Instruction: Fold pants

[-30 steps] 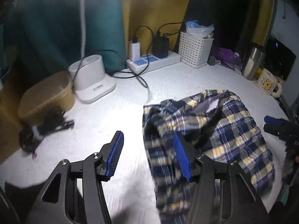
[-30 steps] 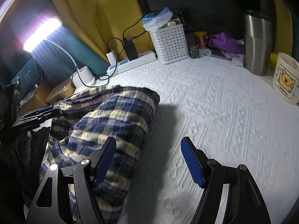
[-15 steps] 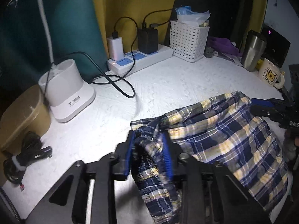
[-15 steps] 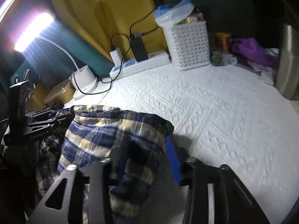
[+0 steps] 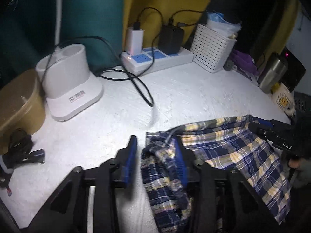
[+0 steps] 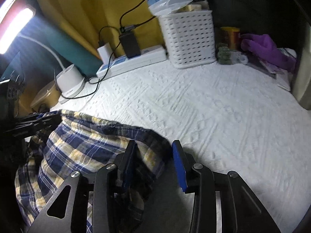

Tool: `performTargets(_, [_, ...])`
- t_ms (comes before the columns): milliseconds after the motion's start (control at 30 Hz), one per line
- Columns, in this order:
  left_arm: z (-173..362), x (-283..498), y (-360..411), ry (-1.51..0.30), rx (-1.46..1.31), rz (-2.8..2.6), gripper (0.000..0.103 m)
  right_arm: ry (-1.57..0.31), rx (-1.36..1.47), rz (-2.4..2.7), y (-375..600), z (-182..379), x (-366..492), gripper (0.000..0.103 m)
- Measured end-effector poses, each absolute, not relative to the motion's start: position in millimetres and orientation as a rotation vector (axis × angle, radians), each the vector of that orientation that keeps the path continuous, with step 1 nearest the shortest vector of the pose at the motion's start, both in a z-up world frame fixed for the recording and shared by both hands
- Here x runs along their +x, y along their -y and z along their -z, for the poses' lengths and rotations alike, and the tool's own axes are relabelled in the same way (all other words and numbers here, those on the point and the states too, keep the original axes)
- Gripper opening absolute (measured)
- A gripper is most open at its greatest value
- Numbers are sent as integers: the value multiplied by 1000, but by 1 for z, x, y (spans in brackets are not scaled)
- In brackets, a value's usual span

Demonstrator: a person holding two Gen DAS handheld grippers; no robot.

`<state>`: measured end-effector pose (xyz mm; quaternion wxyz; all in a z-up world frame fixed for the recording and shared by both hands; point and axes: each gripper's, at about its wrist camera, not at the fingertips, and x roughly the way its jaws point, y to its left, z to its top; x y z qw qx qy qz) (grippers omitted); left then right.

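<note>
The plaid pants (image 5: 229,151), navy, yellow and white, lie bunched at the near edge of the white textured tabletop (image 5: 184,97). My left gripper (image 5: 155,155) is partly open around the pants' left corner, cloth between its blue pads, a gap on the left side. My right gripper (image 6: 153,155) is partly open around the right corner of the pants (image 6: 87,147); cloth lies against the left pad, apart from the right pad. Each gripper shows in the other's view, the right gripper (image 5: 272,132) and the left gripper (image 6: 37,122).
At the back stand a white lamp base (image 5: 70,85), a power strip (image 5: 155,60) with chargers and looping black cables, a white perforated basket (image 5: 211,48), purple cloth (image 6: 266,48), a steel tumbler (image 5: 272,73) and a mug (image 5: 283,101). A tan bowl (image 5: 17,104) sits left.
One second ago both grippers were wide open. Half a second ago the left was clamped on the pants' corner and the right was closing. Now both stand partly open, pants nearer the front.
</note>
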<state>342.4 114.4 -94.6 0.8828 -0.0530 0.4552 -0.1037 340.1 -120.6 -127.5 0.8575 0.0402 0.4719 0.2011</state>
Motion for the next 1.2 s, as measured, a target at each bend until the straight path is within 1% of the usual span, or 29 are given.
performTargets(67, [89,338,-117,-935,-121,212,53,-982,82,-403,124,123,337,39])
performTargets(267, [65,315,-115,-889,-112,213,54,-962,91,-358,138,104,324,39])
performTargets(333, [58,305,-118,-867,-126,210,57,-960,96,-353,142,97,316,40])
performTargets(367, [56,301,-121,-872,-133,195,64,-962,98,-354,144,94,311,42])
performTargets(400, [53,297,-124,-863,-142,191,71,-966,96,-354,145,91,303,42])
performTargets(500, [48,283,-129,-852,-150,182,72,-981,97,-358,146,87,285,42])
performTargets(567, [47,273,-128,-855,-140,185,72,-991,100,-366,146,84,272,45])
performTargets(600, [48,269,-127,-859,-136,185,72,-994,102,-370,145,83,265,56])
performTargets(633, [49,263,-125,-865,-133,185,72,-996,105,-376,144,82,257,72])
performTargets(667, [52,258,-124,-873,-133,187,72,-996,111,-384,143,81,251,77])
performTargets(700, [54,253,-122,-882,-131,190,72,-996,116,-391,142,80,244,80])
performTargets(867, [68,225,-112,-913,-125,207,72,-1004,130,-409,136,80,213,80])
performTargets(1067, [83,198,-106,-938,-141,224,72,-1059,217,-418,139,97,187,79])
performTargets(1100, [84,195,-106,-940,-144,226,72,-1068,238,-427,138,101,183,78])
performTargets(1200, [90,188,-104,-955,-151,234,72,-1084,274,-443,133,108,173,61])
